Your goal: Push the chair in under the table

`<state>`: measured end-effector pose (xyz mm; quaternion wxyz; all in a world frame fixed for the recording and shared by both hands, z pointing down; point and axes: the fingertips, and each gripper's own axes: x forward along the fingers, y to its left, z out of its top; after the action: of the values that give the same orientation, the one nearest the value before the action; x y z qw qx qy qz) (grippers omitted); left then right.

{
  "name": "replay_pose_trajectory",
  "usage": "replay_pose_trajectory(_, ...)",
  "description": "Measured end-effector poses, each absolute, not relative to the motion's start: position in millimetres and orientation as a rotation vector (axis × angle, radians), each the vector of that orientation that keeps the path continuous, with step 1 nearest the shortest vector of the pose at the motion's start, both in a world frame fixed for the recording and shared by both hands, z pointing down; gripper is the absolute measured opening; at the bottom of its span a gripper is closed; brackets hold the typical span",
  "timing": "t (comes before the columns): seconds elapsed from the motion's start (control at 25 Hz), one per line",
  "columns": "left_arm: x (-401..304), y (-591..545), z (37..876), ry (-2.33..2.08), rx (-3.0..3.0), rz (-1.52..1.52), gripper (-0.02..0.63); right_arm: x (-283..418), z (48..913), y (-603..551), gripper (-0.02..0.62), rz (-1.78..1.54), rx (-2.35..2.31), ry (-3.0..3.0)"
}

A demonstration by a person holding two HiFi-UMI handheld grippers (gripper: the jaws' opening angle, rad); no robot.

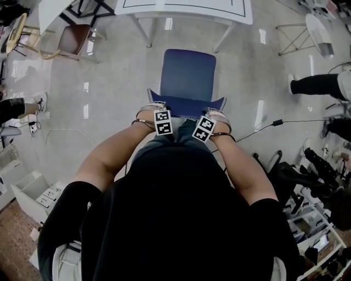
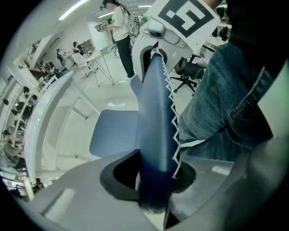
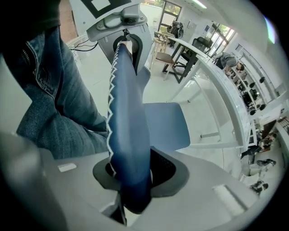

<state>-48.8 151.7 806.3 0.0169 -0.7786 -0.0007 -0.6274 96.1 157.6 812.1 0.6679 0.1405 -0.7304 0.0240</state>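
Black-shirted torso (image 1: 175, 219) of the person fills the bottom of the head view, both forearms reaching forward. Ahead of them the left claw (image 1: 153, 108) and the right claw (image 1: 218, 114) are each clamped tight on the top edge of the blue chair (image 1: 187, 74), one near each corner of its backrest. That edge runs crosswise between them. On the floor (image 1: 120, 82), the chair faces away from the person, seat front towards the white table (image 1: 186, 10), just short of its legs.
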Motion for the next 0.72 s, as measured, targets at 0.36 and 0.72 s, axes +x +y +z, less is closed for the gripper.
replay_pose_trajectory(0.36, -37, 108, 787, 0.132, -2.461, -1.961, 0.216, 107, 795, 112, 0.133, 0.012, 0.305, -1.722)
replay_pose_trajectory(0.72, -7, 64, 782, 0.276, -2.506, -1.949, 0.238, 137, 791, 62, 0.140, 0.003, 0.307, -1.726)
